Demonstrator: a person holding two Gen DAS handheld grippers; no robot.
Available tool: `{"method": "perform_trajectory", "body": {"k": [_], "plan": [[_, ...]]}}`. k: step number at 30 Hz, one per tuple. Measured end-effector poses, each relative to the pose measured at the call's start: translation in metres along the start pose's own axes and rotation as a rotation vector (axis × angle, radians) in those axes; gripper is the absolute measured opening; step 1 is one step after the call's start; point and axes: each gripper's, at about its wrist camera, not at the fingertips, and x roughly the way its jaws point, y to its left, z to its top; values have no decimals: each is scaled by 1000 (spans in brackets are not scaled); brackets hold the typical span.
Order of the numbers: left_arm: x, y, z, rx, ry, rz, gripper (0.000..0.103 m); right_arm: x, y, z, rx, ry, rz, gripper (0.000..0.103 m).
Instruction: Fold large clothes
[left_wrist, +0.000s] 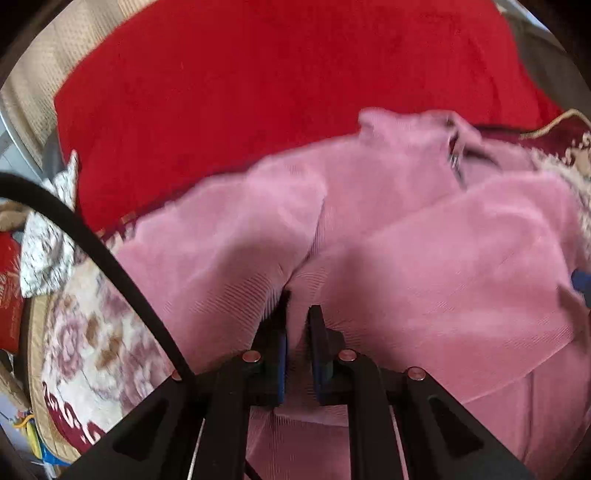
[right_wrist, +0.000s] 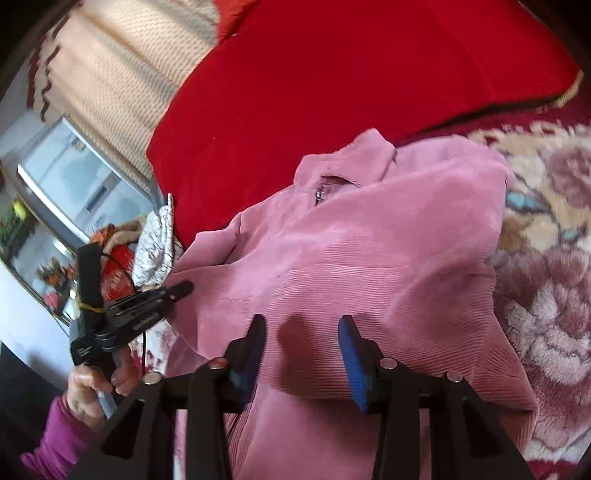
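While the left gripper (left_wrist: 297, 314) pinches a ridge of the pink jacket (left_wrist: 406, 240) on the floral bedspread (right_wrist: 546, 258), the right gripper (right_wrist: 303, 328) hovers wide open, empty; that thin pinch could slip, collapsing the fold.

Ribbed matt corduroy jacket (right_wrist: 351, 266), plush red blanket (left_wrist: 258, 74)

Pink corduroy jacket (right_wrist: 351, 266) lies rumpled, partly folded, collar up.
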Motion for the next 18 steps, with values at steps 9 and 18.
{"method": "perform_trajectory", "body": {"k": [9, 18], "plan": [[-48, 50, -31, -100, -107, -160, 50, 2, 34, 2, -63, -1, 9, 62], [-45, 177, -50, -472, -100, -159, 77, 53, 55, -9, -25, 101, 38, 62]]}}
